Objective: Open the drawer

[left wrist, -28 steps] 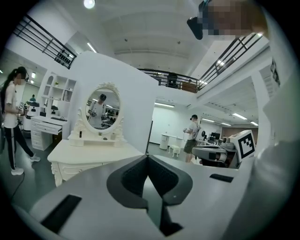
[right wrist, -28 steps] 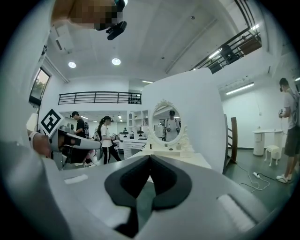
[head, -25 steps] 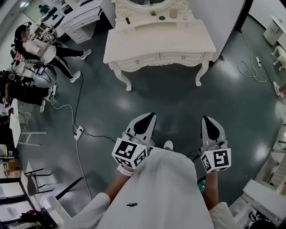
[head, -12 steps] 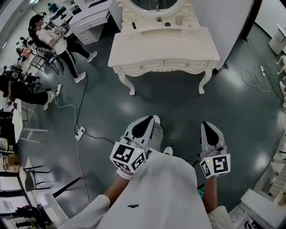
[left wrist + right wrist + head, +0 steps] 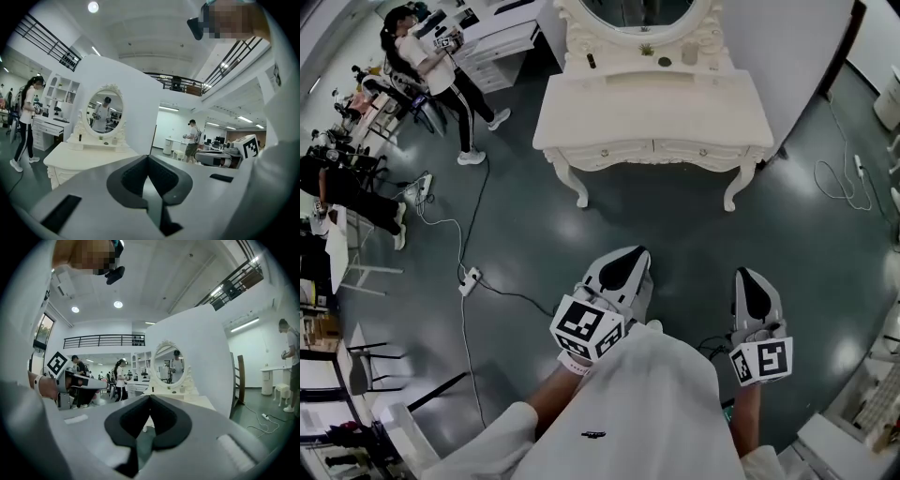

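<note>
Since nothing to grasp lies within reach yet, the left gripper point(image 5: 630, 259) and the right gripper point(image 5: 749, 279) are carried side by side just ahead of the wearer's white cloth coat point(image 5: 647, 412). Both point forward across the room, and each is clenched on nothing: in each gripper's own view the dark pads meet at the tips with only air beyond them. That suits an approach, I judge, since there is nothing to carry and slim closed tips are easy to aim. Directly past the tips stretches the dark glossy floor point(image 5: 656, 230). Off to the left gripper's outer side a white power strip with its cable point(image 5: 467, 278) lies on that floor, clear of the straight path ahead. Farther on, well apart from both grippers, stands the white carved dressing table with curved legs point(image 5: 647, 108), square-on to them. The task's thing sits in its front apron: one shallow white drawer point(image 5: 609, 153) roughly ahead of the left gripper, and a second shallow white drawer point(image 5: 698, 150) ahead of the gap between the two grippers. Both are shut flush, each with a small knob; which one is meant I cannot tell. Beyond the tabletop rises an oval mirror in an ornate white frame point(image 5: 628, 9). Far off on the left gripper's side a standing person point(image 5: 431, 61) faces another white desk.
</note>
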